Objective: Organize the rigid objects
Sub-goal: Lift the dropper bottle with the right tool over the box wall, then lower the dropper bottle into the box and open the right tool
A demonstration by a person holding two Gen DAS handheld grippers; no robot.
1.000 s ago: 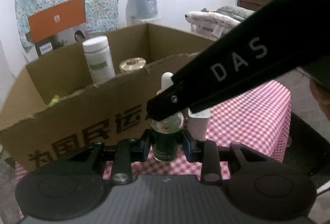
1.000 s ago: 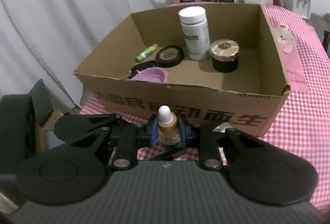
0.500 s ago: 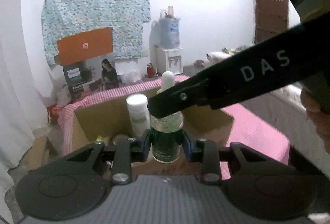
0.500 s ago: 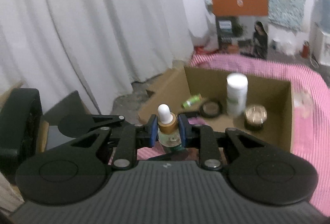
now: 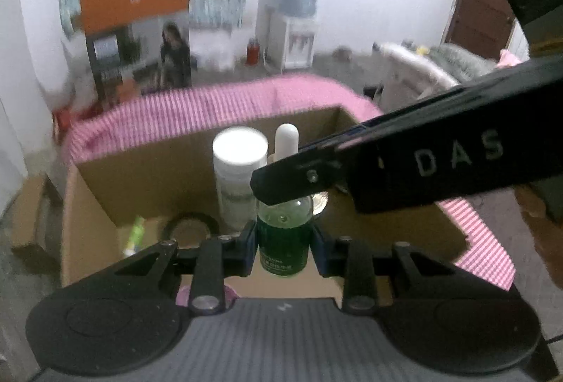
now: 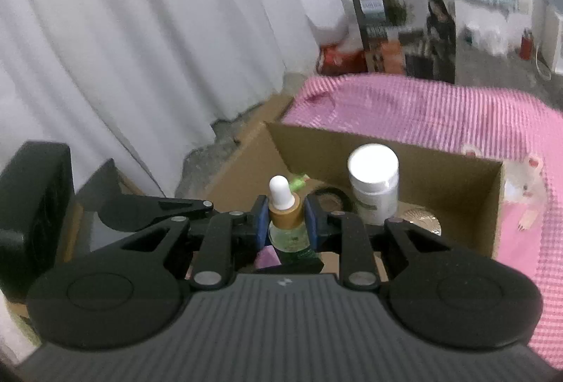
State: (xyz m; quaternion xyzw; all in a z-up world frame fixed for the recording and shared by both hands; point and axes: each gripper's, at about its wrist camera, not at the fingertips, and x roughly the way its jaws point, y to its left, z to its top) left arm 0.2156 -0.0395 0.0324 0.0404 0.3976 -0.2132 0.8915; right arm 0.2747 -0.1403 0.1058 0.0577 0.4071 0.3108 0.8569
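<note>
A dropper bottle [image 5: 283, 243] of green glass, with a wooden collar and white bulb [image 6: 282, 202], hangs above the open cardboard box [image 5: 88, 206]. My left gripper [image 5: 284, 243] is shut on the bottle's green body. My right gripper [image 6: 283, 218] is shut on the same bottle at its collar. In the left wrist view a finger of the right gripper [image 5: 387, 167] crosses in front of the bottle's neck and hides the collar. A black finger of the left gripper [image 6: 155, 206] shows at the left of the right wrist view.
Inside the box [image 6: 457, 178] stand a white-lidded jar [image 6: 373, 178], a gold-lidded jar [image 6: 422, 222], a tape roll [image 5: 190, 227], a green glue stick [image 5: 135, 230] and a purple item [image 6: 267, 257]. The box rests on a pink checked cloth [image 6: 440, 114]. A white curtain [image 6: 140, 30] hangs left.
Both grippers have risen with the bottle, from low in front of the box's front wall to above the box, so both views now look down into it. The grips are unchanged.
</note>
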